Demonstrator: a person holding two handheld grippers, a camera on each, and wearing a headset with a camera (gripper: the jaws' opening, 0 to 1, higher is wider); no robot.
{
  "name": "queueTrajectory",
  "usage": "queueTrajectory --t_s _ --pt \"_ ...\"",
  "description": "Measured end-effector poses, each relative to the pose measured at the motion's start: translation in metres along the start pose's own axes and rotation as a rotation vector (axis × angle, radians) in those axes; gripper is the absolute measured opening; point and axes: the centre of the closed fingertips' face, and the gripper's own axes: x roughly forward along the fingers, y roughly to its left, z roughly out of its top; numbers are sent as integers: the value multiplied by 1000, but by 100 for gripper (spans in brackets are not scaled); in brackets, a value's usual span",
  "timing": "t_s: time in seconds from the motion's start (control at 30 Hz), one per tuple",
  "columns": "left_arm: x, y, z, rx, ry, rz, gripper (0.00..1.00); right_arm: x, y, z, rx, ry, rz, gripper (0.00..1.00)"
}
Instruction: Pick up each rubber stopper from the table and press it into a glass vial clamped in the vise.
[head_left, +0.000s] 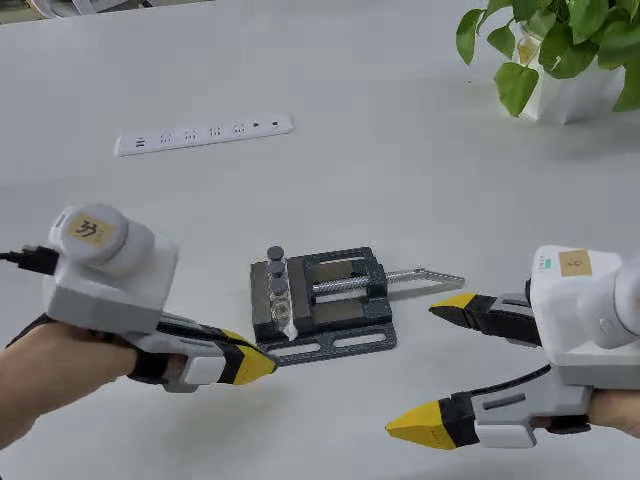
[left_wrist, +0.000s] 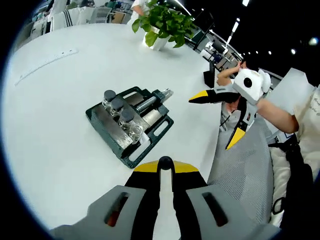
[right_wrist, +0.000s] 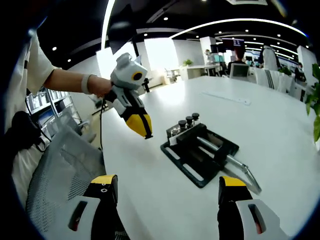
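Head view: the left gripper (head_left: 262, 364) hovers just left of the vise (head_left: 345, 320), near its front corner. Its yellow-tipped jaws are pressed together with nothing between them. The left gripper view confirms this, with the two jaws meeting at the tips and pointing toward the vise.

The vise sits on the white table (head_left: 400, 180). A row of glass vials (head_left: 279, 292) is clamped upright along its left side. Three of them carry dark rubber stoppers (head_left: 275, 254), and a clear vial stands at the near end of the row. The vise's screw handle (head_left: 425, 276) sticks out to the right.

The right gripper (head_left: 435, 363) is right of the vise and near the handle. Its jaws are spread wide apart and hold nothing.

Well behind the vise, a white power strip (head_left: 205, 135) lies to the left and a potted plant (head_left: 560, 55) stands to the right.
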Motion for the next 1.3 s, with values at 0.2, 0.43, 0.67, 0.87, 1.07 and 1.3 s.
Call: queueTrajectory --t_s 0.2,0.43,0.67,0.87,1.07,1.3 --pt "-12 -25 20 -123 -129 -145 4 3 10 22 -46 -43 27 74" --pt "-20 -52 39 -243 -270 -300 4 2 28 53 -133 -115 52 63" --pt "-21 -64 45 -324 -318 -373 4 1 36 76 -221 -185 45 46" --pt "-23 -73 51 -389 -371 -438 4 3 41 88 -255 -237 35 38" --pt "-30 -84 56 -432 -388 -525 4 -1 48 103 -275 -304 41 27" --pt "-39 -87 63 -508 -445 -609 4 -6 52 114 -302 -339 45 18"
